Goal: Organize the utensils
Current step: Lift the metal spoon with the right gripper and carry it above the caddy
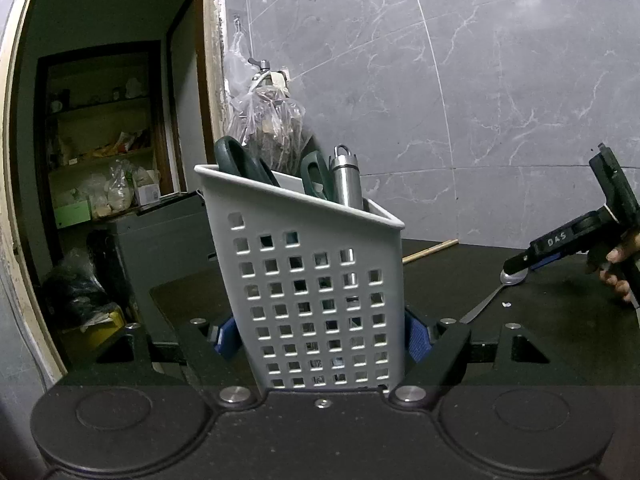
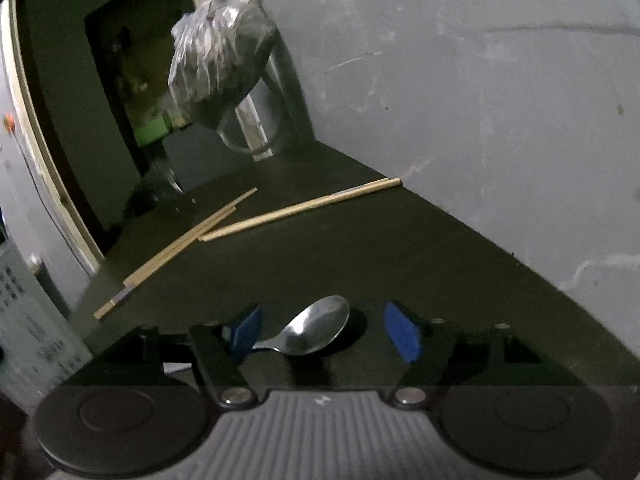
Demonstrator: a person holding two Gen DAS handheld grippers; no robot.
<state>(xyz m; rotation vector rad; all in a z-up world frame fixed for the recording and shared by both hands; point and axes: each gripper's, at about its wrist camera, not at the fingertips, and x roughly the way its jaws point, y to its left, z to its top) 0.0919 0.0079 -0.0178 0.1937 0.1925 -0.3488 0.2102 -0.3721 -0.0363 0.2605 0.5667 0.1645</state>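
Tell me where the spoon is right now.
The spoon lies on the dark table, bowl between the open right gripper's blue pads in the right wrist view, right of the white basket in the left view.

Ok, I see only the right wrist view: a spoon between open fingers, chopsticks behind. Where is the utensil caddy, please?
Observer: The left gripper is shut on the white perforated caddy, which stands tilted.
Operator: Is anything inside?
Observer: Yes, dark green scissor handles and a small steel flask stick out on top.
Operator: Where does the spoon's handle point?
Observer: The spoon lies with its handle running toward the left gripper.
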